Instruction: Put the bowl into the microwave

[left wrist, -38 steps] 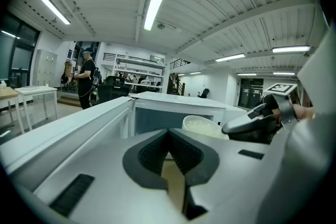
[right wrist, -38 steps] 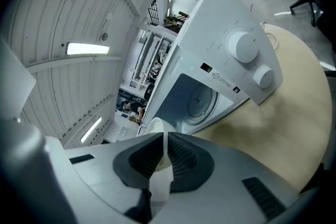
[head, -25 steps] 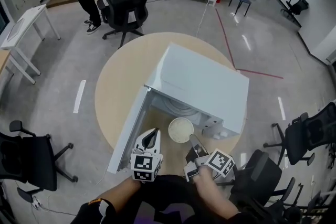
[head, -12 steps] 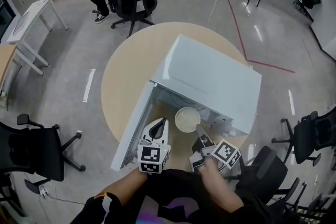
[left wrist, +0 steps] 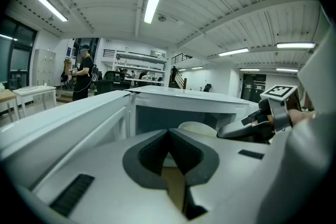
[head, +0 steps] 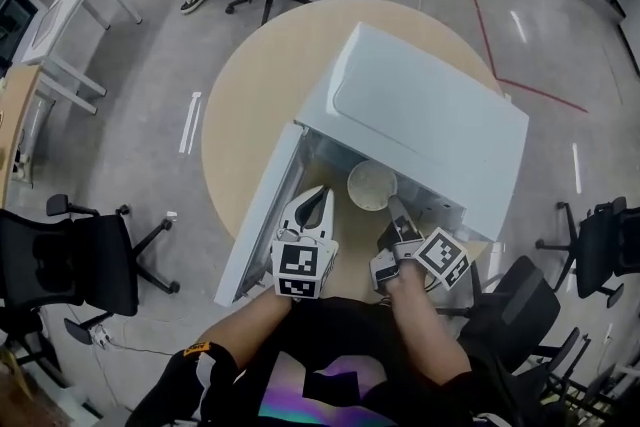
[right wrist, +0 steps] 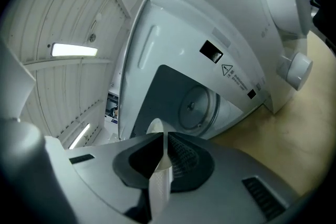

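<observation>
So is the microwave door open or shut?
Open: the door stands swung out from the microwave, and the bowl is at its uncovered mouth.

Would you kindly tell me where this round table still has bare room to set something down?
The widest bare patch is the table's left arc, between its rim, the microwave and the open door. The strip before the cavity is crowded: the left gripper, shut and empty, and the right gripper holding the bowl.
</observation>
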### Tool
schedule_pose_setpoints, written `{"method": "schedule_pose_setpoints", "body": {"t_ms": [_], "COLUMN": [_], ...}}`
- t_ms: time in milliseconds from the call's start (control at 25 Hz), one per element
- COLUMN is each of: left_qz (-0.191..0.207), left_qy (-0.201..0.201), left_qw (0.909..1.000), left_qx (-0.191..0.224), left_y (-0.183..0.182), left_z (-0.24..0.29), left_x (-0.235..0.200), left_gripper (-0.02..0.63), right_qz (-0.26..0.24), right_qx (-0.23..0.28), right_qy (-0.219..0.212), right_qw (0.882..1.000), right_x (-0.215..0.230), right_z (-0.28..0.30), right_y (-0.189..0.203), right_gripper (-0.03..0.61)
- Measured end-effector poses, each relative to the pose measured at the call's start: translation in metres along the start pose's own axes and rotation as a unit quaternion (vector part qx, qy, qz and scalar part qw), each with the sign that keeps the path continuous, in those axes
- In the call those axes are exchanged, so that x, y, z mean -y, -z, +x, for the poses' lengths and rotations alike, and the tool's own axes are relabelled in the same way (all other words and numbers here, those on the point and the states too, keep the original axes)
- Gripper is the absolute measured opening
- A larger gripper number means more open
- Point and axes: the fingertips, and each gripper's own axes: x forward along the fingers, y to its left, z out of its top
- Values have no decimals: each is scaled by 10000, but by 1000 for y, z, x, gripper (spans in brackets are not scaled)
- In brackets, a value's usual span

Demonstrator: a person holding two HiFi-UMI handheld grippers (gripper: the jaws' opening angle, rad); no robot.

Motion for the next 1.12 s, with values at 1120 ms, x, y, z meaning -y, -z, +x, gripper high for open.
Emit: {"method": "schedule_pose_setpoints", "body": {"t_ms": [1120], "left_qz": [192], "left_qy": [22], "left_qw": [9986], "left_qx": [-486], "left_y": [23], "left_z": [85], "left_x": [-4], "left_gripper": [46], "right_qz": [389], "right_qx": [891], "right_qy": [204], "right_qw": [9951], "right_x": [49], "right_z": [72], "right_y": [-41], "right_gripper": [40]}}
